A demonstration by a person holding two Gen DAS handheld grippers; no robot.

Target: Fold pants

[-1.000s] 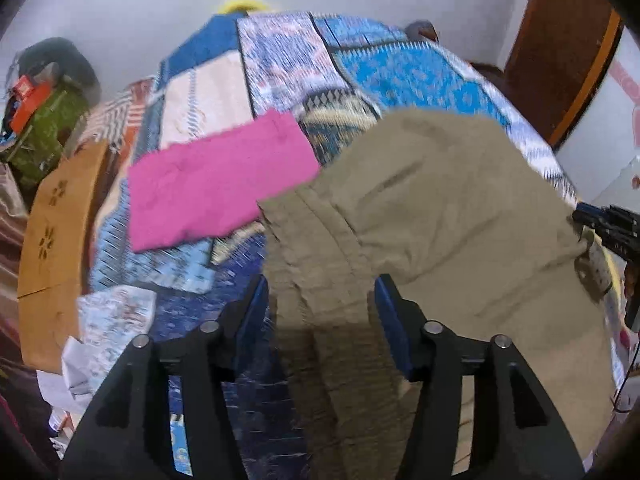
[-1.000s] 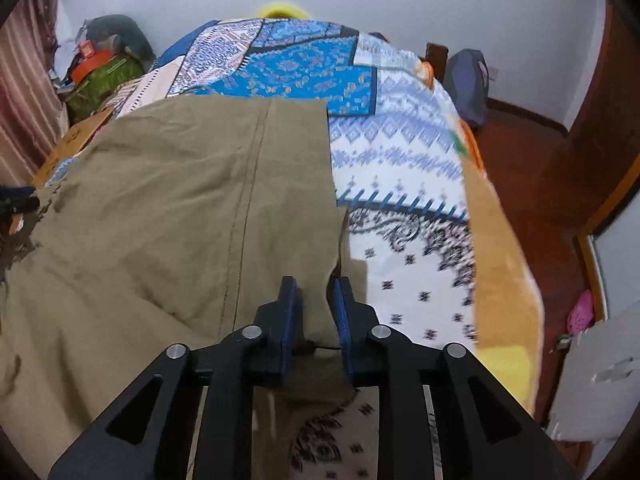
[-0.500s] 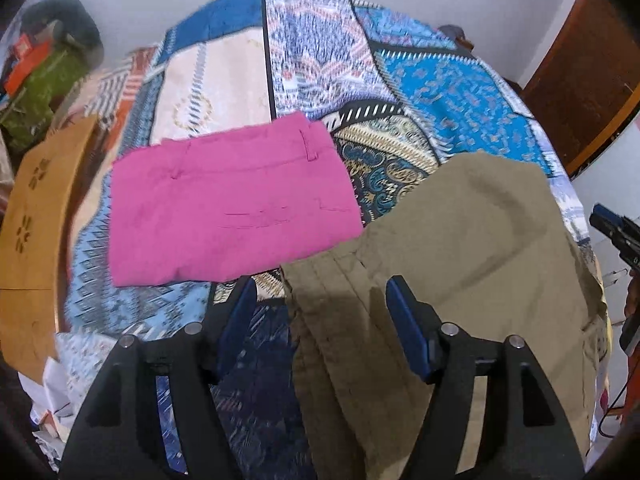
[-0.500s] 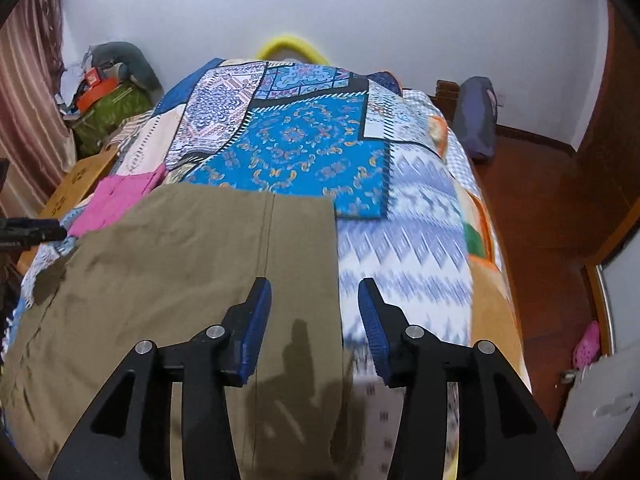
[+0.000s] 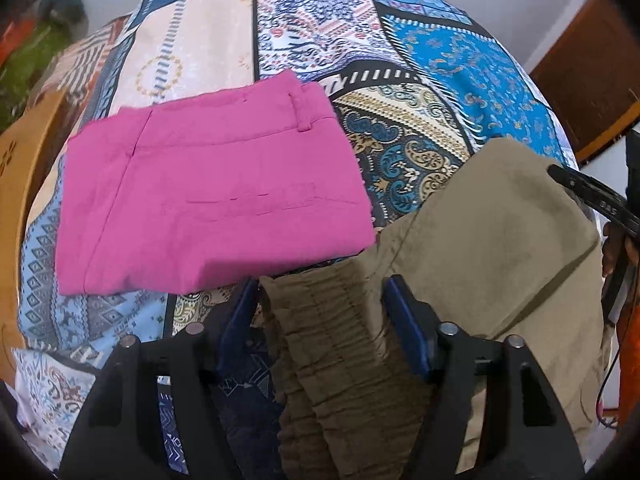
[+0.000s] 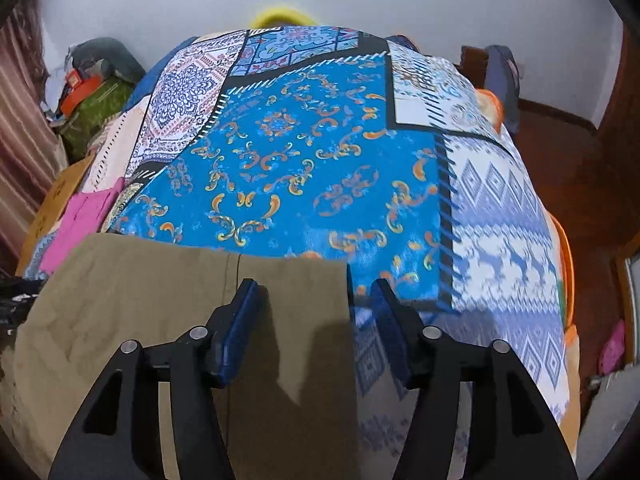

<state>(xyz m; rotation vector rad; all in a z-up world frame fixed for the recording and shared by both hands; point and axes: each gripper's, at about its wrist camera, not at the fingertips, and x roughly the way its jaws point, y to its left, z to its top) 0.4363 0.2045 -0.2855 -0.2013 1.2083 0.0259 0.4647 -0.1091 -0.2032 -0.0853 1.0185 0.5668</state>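
**Hand-held grippers open over half-folded khaki pants**

The left hand-held gripper (image 5: 320, 312) is hovering wide open over the waistband (image 5: 340, 344); the right hand-held gripper (image 6: 312, 316) is gaping at the hem edge. The khaki pants (image 6: 160, 300) are lying on the bed (image 6: 320, 152), apparently folded once; further folds are likely remaining. Pink pants (image 5: 208, 200) are lying folded beside them.

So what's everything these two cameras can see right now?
Olive pants: one, khaki-olive, lying on the bed's near end, elastic waistband between the left fingers.
Pink pants: one, magenta, folded, on the bed left of the olive pair.
Bedspread: one, blue patchwork, covering the bed.
Bags: a pile, green, orange and grey, by the far left wall.
Backpack: one, dark blue, on the floor at right.
Left gripper: black, blue pads, open.
Right gripper: black, blue pads, open over the pants' edge.
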